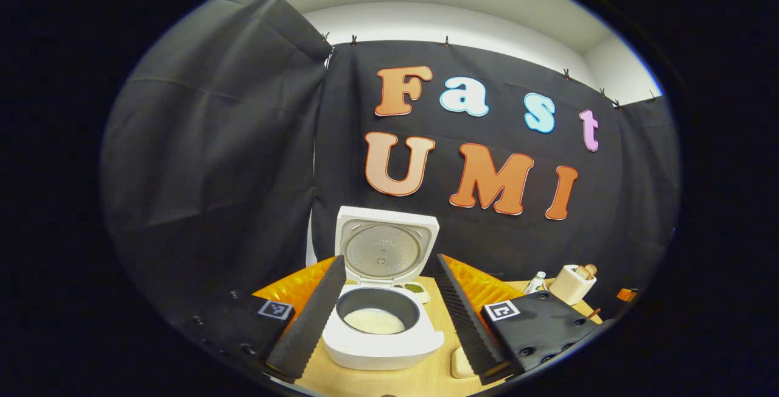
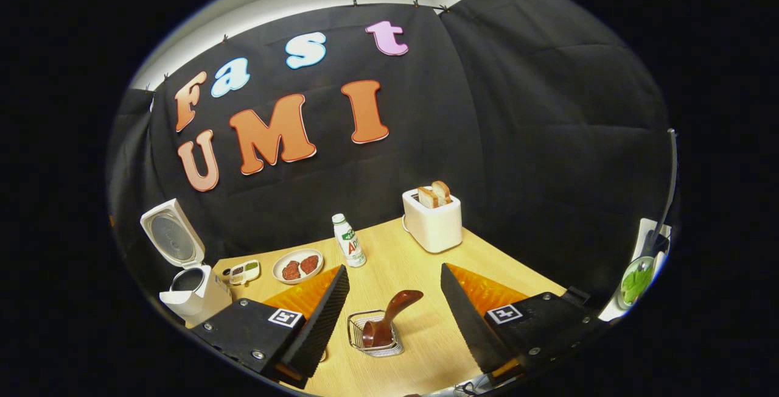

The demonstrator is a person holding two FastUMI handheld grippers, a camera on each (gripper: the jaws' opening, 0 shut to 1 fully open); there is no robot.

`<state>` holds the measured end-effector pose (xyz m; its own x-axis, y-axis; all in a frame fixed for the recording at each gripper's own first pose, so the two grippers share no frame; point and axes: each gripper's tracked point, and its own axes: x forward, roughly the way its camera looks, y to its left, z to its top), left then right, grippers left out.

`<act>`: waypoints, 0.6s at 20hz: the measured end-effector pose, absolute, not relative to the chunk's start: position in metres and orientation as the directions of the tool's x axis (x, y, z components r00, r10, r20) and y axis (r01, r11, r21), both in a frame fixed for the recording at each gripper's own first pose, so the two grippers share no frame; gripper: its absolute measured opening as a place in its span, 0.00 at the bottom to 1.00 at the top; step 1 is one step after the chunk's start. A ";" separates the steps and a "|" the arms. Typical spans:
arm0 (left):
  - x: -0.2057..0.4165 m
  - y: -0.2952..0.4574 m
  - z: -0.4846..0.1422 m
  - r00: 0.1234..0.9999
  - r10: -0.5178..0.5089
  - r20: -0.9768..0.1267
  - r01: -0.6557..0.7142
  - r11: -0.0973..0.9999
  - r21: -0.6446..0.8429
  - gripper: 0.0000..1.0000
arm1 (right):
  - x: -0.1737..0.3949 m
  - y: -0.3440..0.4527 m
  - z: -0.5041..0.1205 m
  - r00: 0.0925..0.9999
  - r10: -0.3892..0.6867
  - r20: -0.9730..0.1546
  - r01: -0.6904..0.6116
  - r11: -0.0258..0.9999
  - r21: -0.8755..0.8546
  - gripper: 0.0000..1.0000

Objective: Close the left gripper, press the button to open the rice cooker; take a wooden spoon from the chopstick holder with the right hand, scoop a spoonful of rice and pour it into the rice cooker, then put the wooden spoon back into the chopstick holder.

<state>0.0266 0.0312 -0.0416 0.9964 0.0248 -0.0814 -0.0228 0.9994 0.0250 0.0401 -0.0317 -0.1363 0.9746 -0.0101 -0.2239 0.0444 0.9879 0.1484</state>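
The left gripper is seen low in the left gripper view with its two fingers spread wide apart, nothing held between them. Framed in the gap at lower centre is the rice cooker, set on the wooden table; its lid is raised upright behind the pot, and a pale layer of rice is seen at the bottom of the dark inner pot. A small dish is tucked just behind the cooker on its right. Farther right, near the frame's lower right, a cream toaster with bread in its slots and a small bottle just to its left are seen.

In the right gripper view the right gripper is likewise held apart and empty. Between its fingers, at lower centre, the wooden spoon is lodged in the wire chopstick holder, its handle leaning up to the right (the bowl end is down inside the wires). Beyond it the bottle, a plate with two reddish pieces and the toaster are ranged across the middle, while the open rice cooker is placed at the left edge.
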 end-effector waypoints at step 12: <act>0.016 0.048 -0.026 0.992 0.115 -0.043 -0.111 0.989 0.094 1.00 | 0.088 -0.032 -0.219 0.933 0.067 -0.355 0.087 0.912 0.401 0.83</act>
<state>0.0157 0.0477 -0.0262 0.9924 0.1155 -0.0428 -0.1111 0.9894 0.0940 0.0883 -0.0316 -0.2195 0.9325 0.0672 -0.3548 0.0869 0.9120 0.4010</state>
